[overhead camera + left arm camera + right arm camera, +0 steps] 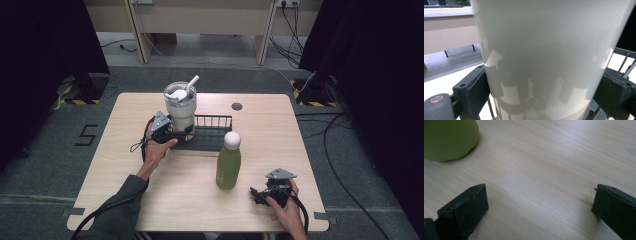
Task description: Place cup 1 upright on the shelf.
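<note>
1. Left gripper [176, 134]: jaws pinch the lower wall of the white tumbler [180, 106], which stands upright at the left end of the black wire rack [212, 131].
2. Right gripper [257, 194]: jaws spread wide, low over the wooden table [260, 125].
3. Green bottle [228, 165]: upright, near the right gripper, apart from it.

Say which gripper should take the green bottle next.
Right. The right gripper is open beside the green bottle with nothing between its jaws; the left gripper is shut on the white tumbler.

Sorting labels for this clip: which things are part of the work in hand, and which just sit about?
In the work: white tumbler, clamped in the left gripper; black wire rack it stands at.
Lying about: green bottle; right gripper, open on the table.
</note>
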A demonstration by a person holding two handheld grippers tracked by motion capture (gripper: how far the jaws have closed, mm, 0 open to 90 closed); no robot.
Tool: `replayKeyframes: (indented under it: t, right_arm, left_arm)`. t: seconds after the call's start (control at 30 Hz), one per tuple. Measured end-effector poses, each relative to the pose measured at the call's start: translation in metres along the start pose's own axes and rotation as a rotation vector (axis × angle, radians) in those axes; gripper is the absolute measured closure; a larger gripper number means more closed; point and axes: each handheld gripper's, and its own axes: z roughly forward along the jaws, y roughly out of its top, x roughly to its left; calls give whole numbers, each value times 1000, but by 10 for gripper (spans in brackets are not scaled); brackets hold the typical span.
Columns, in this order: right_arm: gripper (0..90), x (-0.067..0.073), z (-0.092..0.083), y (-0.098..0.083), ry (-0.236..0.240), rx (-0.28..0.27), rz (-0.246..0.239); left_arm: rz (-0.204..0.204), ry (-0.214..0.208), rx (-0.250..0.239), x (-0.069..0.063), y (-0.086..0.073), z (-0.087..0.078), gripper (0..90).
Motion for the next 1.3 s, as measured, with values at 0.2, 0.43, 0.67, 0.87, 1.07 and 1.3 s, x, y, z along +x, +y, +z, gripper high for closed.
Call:
replayKeyframes:
  t: [0.2,0.43,0.67,0.87,1.07,1.3]
  right_arm:
    - [4,0,0,0,0,0,0]
    - [4,0,0,0,-1,1,0]
    - [4,0,0,0,0,0,0]
    - [4,0,0,0,-1,1,0]
    - [4,0,0,0,0,0,0]
    - [4,0,0,0,0,0,0]
  left_arm:
    - [4,3,-2,0,0,0,97]
    - [10,8,10,-1,2,-2,100]
    - [11,10,15,-1,2,-4,102]
    - [15,7,22,-1,3,-5,102]
    - [17,4,27,-1,3,-9,104]
    - [15,5,40,-1,3,-16,122]
